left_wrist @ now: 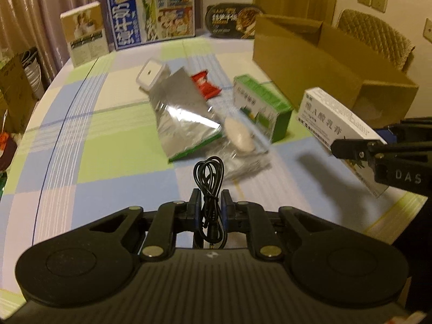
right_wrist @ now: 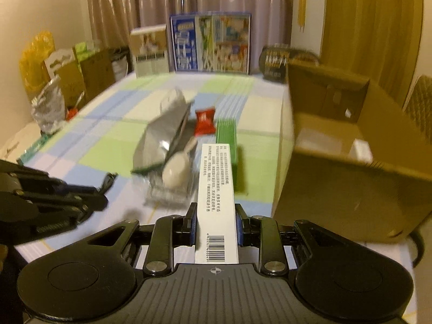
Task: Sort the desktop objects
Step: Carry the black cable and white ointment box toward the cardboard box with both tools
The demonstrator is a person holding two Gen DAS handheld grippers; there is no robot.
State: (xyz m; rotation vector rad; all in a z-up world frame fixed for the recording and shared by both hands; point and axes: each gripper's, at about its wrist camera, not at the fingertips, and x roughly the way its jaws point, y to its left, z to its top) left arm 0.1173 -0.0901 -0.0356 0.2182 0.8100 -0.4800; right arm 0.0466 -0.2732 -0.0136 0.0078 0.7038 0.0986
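My left gripper [left_wrist: 210, 202] is shut on a coiled black cable [left_wrist: 209, 178] and holds it above the checked tablecloth. My right gripper [right_wrist: 216, 214] is shut on a long white medicine box [right_wrist: 217, 194], also seen at the right of the left wrist view [left_wrist: 340, 132]. On the table lie a silver foil bag [left_wrist: 181, 113], a red snack packet [left_wrist: 206, 85], a green-and-white box [left_wrist: 262, 105], a white square case [left_wrist: 151, 74] and a white spoon in clear wrap [left_wrist: 239, 135]. An open cardboard box [right_wrist: 351, 167] stands at the right.
Printed boxes [left_wrist: 151, 10] and a dark oval food tray [left_wrist: 232, 21] stand along the table's far edge. A quilted chair [left_wrist: 378, 37] is behind the cardboard box. Bags and cartons [right_wrist: 54, 81] sit on the floor to the left of the table.
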